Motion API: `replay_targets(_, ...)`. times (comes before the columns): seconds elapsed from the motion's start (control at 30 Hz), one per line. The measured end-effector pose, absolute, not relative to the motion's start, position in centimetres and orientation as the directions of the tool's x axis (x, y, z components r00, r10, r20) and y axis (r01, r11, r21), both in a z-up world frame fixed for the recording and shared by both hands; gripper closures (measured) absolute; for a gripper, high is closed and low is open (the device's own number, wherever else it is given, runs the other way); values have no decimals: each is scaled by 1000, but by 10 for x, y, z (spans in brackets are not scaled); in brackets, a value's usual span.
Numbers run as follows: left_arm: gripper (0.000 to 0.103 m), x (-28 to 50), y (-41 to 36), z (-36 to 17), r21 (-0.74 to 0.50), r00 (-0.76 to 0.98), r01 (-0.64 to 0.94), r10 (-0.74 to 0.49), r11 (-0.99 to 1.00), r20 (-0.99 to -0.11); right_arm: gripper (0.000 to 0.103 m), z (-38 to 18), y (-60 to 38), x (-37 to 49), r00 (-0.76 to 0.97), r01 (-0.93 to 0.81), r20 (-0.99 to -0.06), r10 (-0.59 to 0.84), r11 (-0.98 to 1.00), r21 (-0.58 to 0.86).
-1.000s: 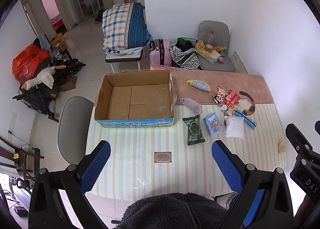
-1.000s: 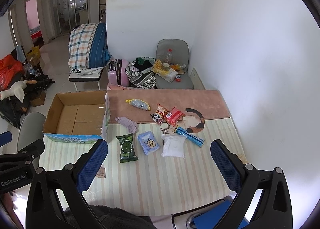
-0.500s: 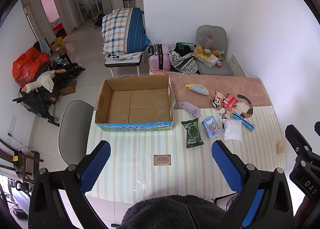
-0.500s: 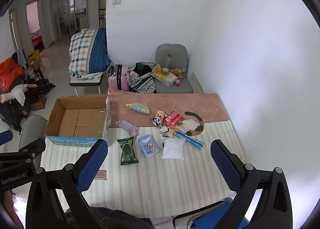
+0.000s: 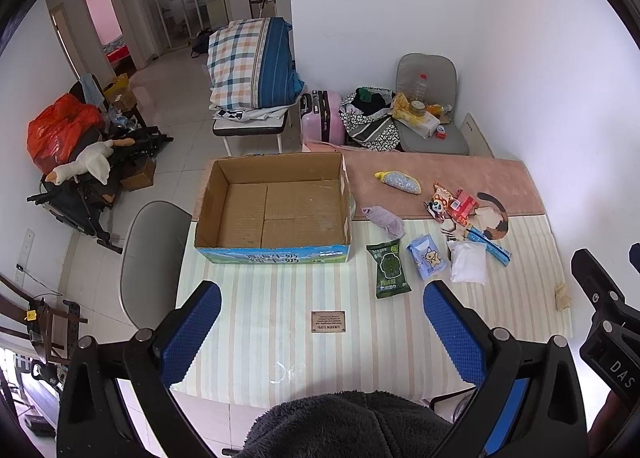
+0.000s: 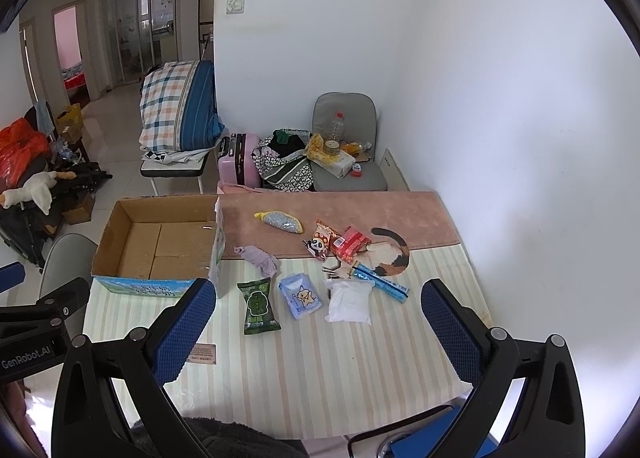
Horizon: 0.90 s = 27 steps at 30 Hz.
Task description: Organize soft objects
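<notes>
Both grippers hang high over the table w/ jaws spread wide, nothing held: left gripper [image 5: 320,334], right gripper [image 6: 316,332]. Soft stuff sits mid-frame right of the cardboard box [image 5: 272,210]: green pack [image 5: 389,268], blue tissue pack [image 5: 427,261], white pouch [image 5: 468,267], purple cloth [image 5: 385,220] just beside the box's right wall. Snack pile [image 6: 340,244] overlaps, hard to sort out. A dark fuzzy thing [image 5: 344,426] hides the table's [image 5: 280,358] near edge in left view. Bare striped cloth btwn grippers & packs.
</notes>
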<state>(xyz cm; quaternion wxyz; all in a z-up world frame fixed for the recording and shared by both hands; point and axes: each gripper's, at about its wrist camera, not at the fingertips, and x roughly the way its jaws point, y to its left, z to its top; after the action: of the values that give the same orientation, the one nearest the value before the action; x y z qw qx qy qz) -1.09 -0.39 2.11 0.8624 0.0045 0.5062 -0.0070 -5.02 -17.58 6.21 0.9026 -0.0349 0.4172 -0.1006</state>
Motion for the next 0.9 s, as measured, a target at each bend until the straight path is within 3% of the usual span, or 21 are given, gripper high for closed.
replay_targets(0.9,0,4,-4,13,-35,475,21,-41,999,-879,0,52,-179,-40,626,163,-758,-183,981,-102)
